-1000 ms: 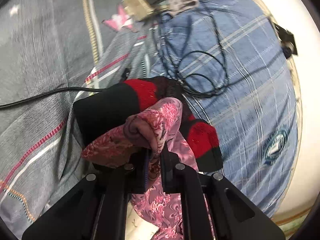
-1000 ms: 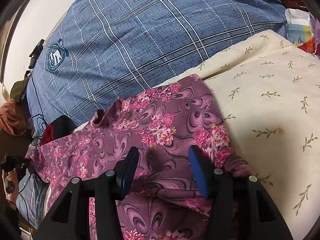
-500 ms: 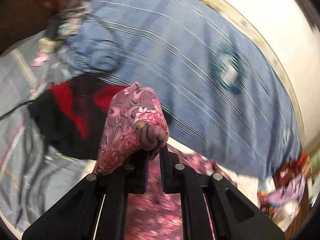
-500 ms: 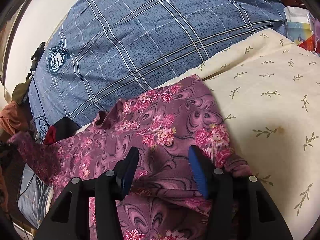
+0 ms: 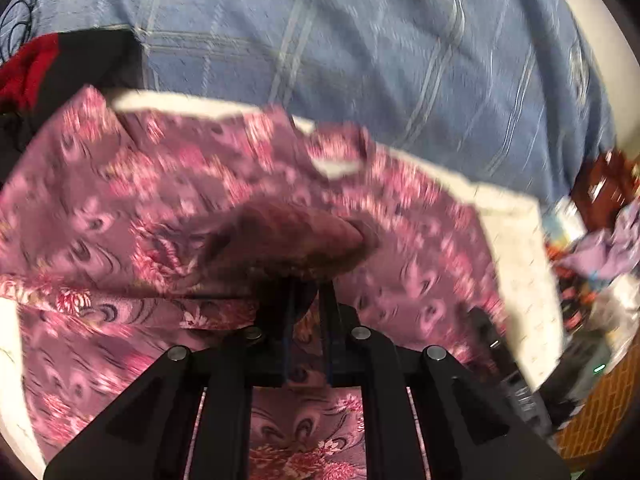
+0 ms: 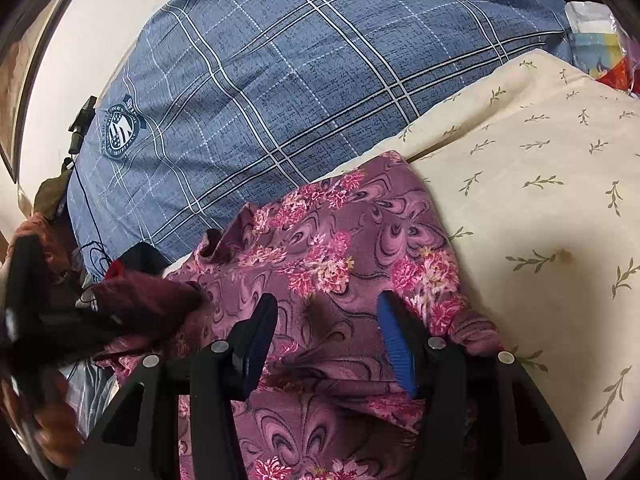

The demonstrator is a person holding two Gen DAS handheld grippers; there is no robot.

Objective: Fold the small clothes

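Bedding fills both views: a blue plaid quilt [image 6: 304,92] behind and a cream pillow [image 6: 540,208] under our floral garment [image 6: 340,256]. Since a second ago we have carried its left end across over the body, away from the red-and-black cloth [image 5: 36,64]. Our left gripper [image 5: 306,292] is just opening, with the bunched fabric between its jaws. Our right gripper [image 6: 326,336] hovers half-open, holding nothing. We judge one fold nearly laid.

Cream pillow [image 6: 540,200] bare rightward — blue plaid pillow [image 6: 300,80] blocks behind
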